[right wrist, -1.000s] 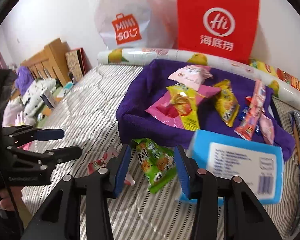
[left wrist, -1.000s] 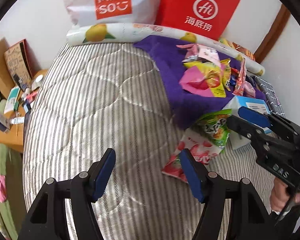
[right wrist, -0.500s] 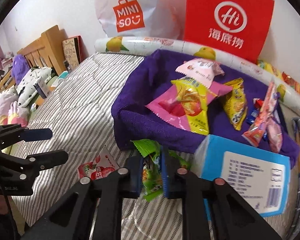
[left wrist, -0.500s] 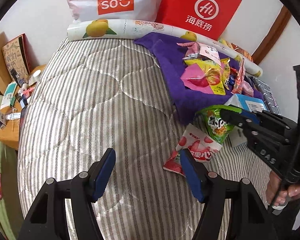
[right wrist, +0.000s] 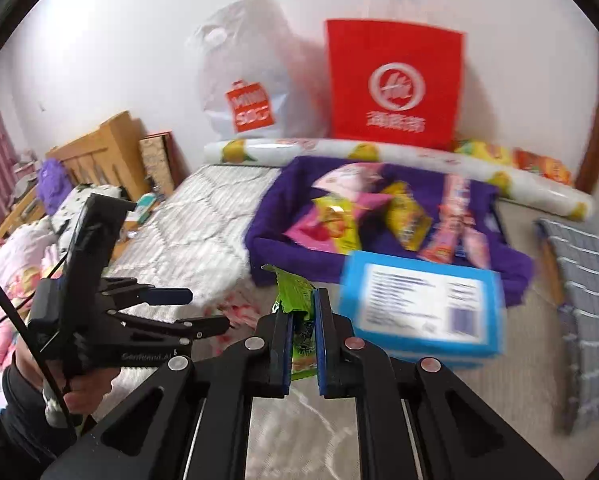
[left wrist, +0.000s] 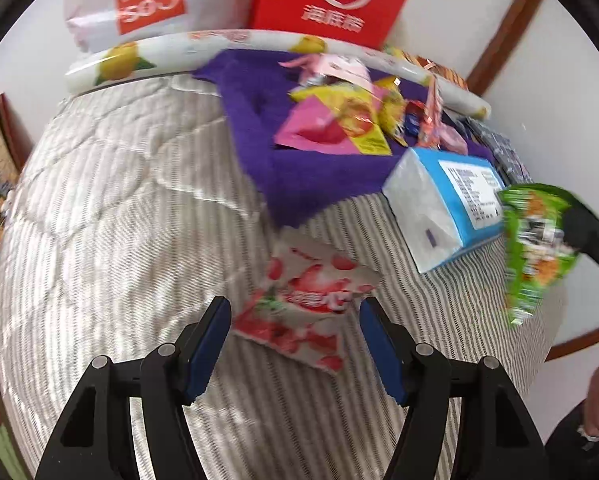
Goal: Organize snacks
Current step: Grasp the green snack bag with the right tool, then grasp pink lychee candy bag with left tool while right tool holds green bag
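My right gripper (right wrist: 302, 308) is shut on a green snack packet (right wrist: 295, 296) and holds it lifted above the striped bed; the packet also hangs at the right in the left wrist view (left wrist: 535, 240). My left gripper (left wrist: 295, 320) is open, its fingers on either side of a red-and-white strawberry snack packet (left wrist: 307, 300) that lies flat on the bed. A purple fabric tray (right wrist: 275, 216) behind holds several snack packets, pink, yellow and red. It also shows in the left wrist view (left wrist: 307, 176).
A blue-and-white tissue pack (right wrist: 419, 304) lies in front of the tray. A lemon-print roll (right wrist: 419, 156), a white MINISO bag (right wrist: 251, 108) and a red bag (right wrist: 395, 88) stand against the wall. A grey checked cloth (right wrist: 583, 280) lies at right. The bed's left edge borders clutter.
My right gripper closed on the green packet and lifted it off the bed. My left gripper moved forward and right until it straddles the strawberry packet.
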{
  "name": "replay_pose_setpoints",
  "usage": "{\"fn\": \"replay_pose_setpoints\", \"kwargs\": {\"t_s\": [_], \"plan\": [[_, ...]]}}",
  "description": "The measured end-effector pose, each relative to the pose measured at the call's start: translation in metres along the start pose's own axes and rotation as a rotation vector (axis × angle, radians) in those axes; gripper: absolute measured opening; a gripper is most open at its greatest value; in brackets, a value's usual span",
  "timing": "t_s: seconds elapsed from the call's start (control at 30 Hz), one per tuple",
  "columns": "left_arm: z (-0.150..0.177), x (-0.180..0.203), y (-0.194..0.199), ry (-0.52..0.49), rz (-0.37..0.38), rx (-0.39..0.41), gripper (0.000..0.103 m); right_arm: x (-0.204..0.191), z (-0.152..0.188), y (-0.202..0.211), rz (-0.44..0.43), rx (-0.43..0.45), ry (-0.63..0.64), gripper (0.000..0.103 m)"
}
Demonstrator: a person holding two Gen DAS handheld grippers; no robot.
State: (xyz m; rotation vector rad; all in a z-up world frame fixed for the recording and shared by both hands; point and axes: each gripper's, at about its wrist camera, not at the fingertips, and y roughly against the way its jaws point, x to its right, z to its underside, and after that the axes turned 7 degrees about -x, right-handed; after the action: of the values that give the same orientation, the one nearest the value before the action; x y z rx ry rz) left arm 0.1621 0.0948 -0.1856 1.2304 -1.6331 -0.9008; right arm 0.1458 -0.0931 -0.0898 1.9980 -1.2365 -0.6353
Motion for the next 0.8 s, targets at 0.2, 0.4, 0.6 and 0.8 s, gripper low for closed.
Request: {"fn": "replay_pose_setpoints", "kwargs": {"t_s": [0.2, 0.4, 0.6, 0.8], "plan": [[-0.004, 0.023, -0.020, -0.061, -0.126, -0.011, 0.065, 0.031, 0.030, 0.028, 0.054, 0.005, -0.039, 0.009], [-0.004, 0.034, -0.028, -0.095, -0.209, -0.005, 0.062, 0.067, 0.061, 0.018, 0.122, -0.087, -0.092, 0.009], [-0.003, 0.034, -0.022, -0.095, -0.192, -0.003, 0.056, 0.086, 0.073, -0.013, 0.108, -0.150, -0.155, 0.010], [-0.003, 0.036, -0.023, -0.100, -0.193, -0.009, 0.056, 0.076, 0.074, -0.032, 0.093, -0.172, -0.133, 0.027]]}}
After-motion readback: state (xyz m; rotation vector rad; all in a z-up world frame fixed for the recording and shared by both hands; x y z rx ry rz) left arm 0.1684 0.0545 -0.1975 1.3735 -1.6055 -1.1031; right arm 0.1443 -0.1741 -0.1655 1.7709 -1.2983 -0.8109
